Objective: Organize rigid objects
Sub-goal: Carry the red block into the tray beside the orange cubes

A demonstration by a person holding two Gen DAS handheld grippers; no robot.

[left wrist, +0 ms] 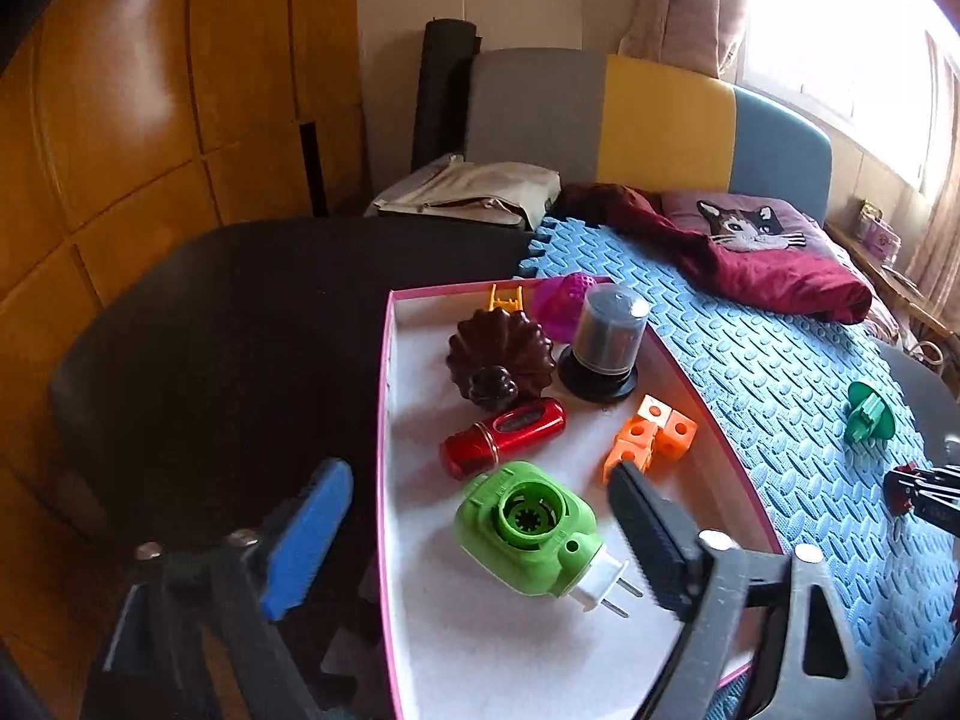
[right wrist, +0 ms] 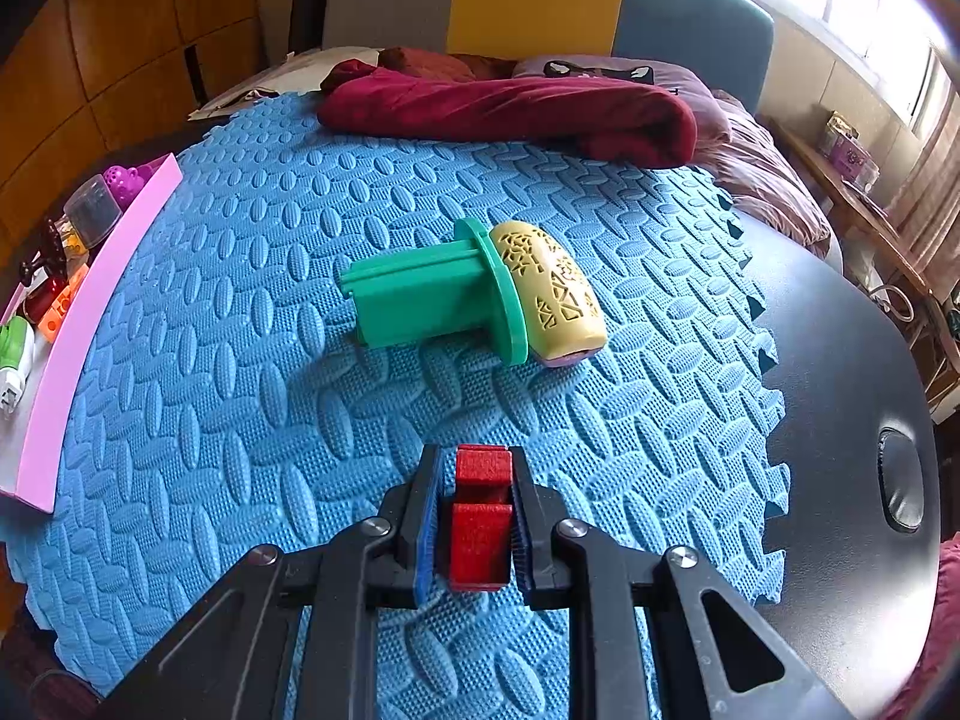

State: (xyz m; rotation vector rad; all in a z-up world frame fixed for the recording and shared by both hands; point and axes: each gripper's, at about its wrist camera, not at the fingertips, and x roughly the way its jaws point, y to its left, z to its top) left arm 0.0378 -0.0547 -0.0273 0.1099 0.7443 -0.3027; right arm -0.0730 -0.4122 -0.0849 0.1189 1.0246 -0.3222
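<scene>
A blue foam mat (right wrist: 252, 420) covers a dark table (right wrist: 840, 420) beside a bed. The left gripper (left wrist: 474, 546) gapes above the pink-rimmed box (left wrist: 480, 648); the right gripper (right wrist: 474, 516) clamps a red block (right wrist: 477, 534). No writing is readable.

The mat (right wrist: 252, 360) was blue with a woven leaf pattern. The box rim (right wrist: 90, 312) was pink; the clamped block (right wrist: 477, 516) red
</scene>
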